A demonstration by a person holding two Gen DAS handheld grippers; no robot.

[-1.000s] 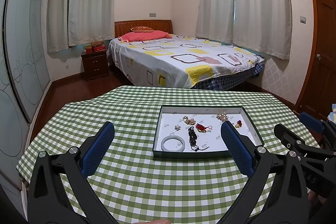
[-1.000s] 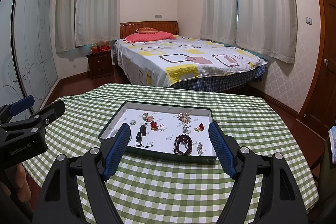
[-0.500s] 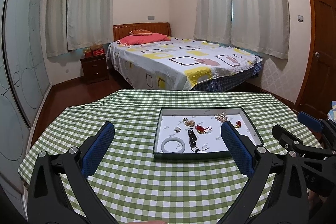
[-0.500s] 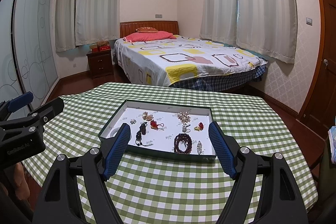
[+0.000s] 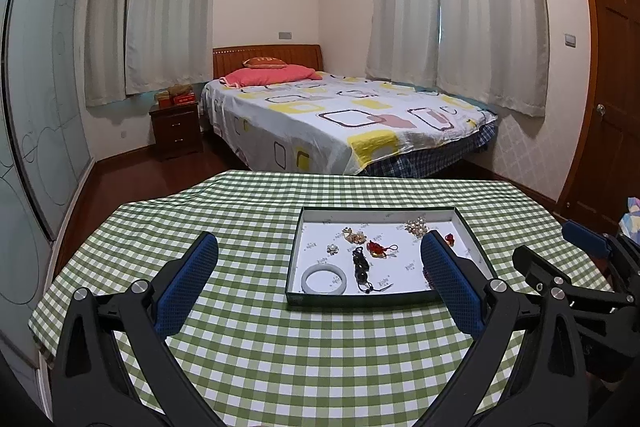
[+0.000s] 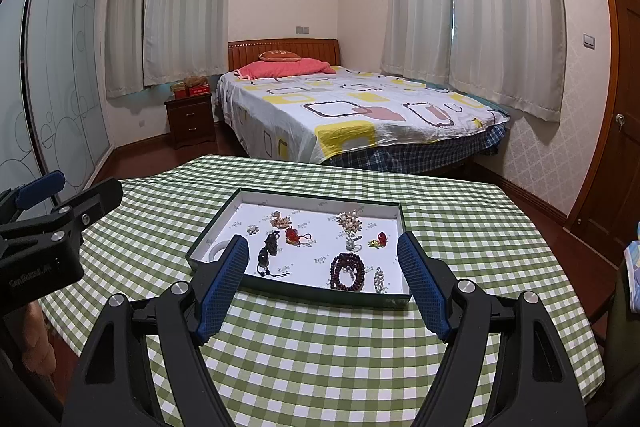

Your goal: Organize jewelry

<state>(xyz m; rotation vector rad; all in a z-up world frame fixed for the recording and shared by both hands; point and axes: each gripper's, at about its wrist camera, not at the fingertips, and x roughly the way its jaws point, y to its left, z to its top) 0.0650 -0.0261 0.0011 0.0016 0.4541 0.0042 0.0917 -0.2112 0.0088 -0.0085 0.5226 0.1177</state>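
Observation:
A shallow dark green tray (image 5: 352,298) with a white floor lies on the checked table; it also shows in the right wrist view (image 6: 296,291). It holds a white jade bangle (image 5: 323,279), a black bead cord (image 5: 362,267), a red knot charm (image 5: 376,249), a pearl cluster (image 5: 416,227) and dark red prayer beads (image 6: 347,271). My left gripper (image 5: 318,273) is open and empty, held above the table short of the tray. My right gripper (image 6: 323,269) is open and empty, just in front of the tray.
The round table has a green and white checked cloth (image 5: 280,347). A bed (image 6: 352,115) stands beyond it, with a nightstand (image 6: 190,121) to its left and a wooden door (image 6: 622,99) at the right. Each gripper shows at the edge of the other's view.
Both grippers stay open. The left wrist view has tilted up a little, so the tray sits slightly lower in it. The right one has hardly moved.

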